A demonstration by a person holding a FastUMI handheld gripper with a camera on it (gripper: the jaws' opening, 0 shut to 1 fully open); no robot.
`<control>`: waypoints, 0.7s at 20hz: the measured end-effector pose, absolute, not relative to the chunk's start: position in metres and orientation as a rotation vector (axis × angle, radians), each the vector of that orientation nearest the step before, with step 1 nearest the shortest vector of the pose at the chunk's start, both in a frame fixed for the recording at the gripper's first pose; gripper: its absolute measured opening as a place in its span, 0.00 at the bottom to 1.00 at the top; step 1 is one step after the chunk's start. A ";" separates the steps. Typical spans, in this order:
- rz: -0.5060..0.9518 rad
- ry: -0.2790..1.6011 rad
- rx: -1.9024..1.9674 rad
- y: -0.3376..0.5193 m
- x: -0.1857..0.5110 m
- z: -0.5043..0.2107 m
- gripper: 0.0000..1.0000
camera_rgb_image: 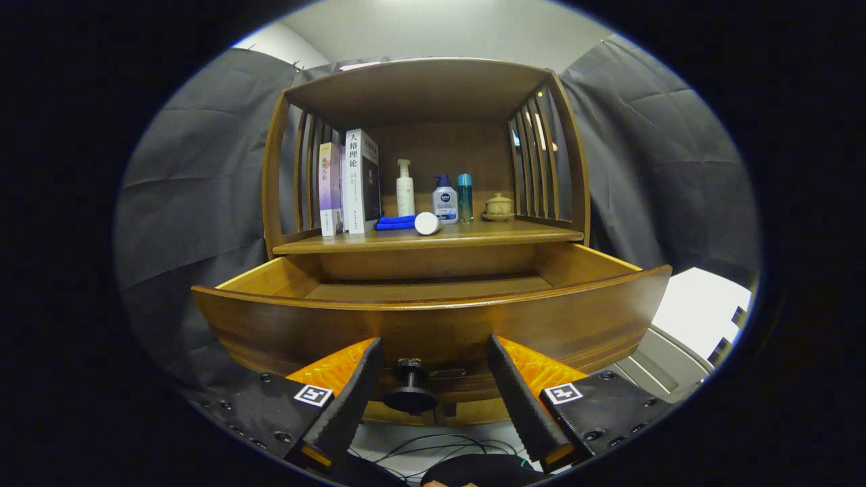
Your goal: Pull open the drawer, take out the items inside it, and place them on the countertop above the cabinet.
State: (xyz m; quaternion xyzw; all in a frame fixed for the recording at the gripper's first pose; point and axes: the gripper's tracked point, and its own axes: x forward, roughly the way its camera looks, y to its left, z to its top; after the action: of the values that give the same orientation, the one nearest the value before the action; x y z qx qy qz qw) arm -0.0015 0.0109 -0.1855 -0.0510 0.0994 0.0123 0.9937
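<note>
The wooden drawer (pixel 433 325) stands pulled out toward me, its front panel just beyond my fingers. Its dark round knob (pixel 410 389) sits between my fingers without touching either. My gripper (pixel 433 352) is open, with a wide gap between its two fingers. The part of the drawer's inside floor (pixel 426 289) that I can see is bare wood; the near part is hidden behind the front panel. On the countertop (pixel 473 237) above lie a blue cloth (pixel 396 222) and a white bottle on its side (pixel 427 223).
At the countertop's left end stand books (pixel 352 181). Toward its back are a white pump bottle (pixel 404 189), a blue-capped bottle (pixel 444 201), a teal bottle (pixel 465 197) and a small lidded pot (pixel 498 205). Slatted sides and a top board enclose it. Cables (pixel 433 446) lie on the floor.
</note>
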 end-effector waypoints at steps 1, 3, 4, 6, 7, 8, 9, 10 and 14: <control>0.024 0.199 -0.108 0.013 0.002 -0.186 0.98; 0.023 0.214 -0.125 0.016 0.008 -0.188 0.98; 0.021 0.218 -0.134 0.016 0.012 -0.188 0.98; 0.020 0.217 -0.132 0.018 0.020 -0.185 0.98; 0.019 0.209 -0.126 0.019 0.025 -0.182 0.98; 0.015 0.205 -0.119 0.020 0.031 -0.179 0.98; 0.012 0.226 -0.119 0.021 0.035 -0.184 0.98; 0.007 0.235 -0.122 0.021 0.042 -0.184 0.98; -0.007 0.232 -0.115 0.025 0.065 -0.184 0.98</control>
State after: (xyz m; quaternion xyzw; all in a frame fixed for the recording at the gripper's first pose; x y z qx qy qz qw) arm 0.0647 0.0249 -0.1837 -0.0575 0.1157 -0.0033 0.9916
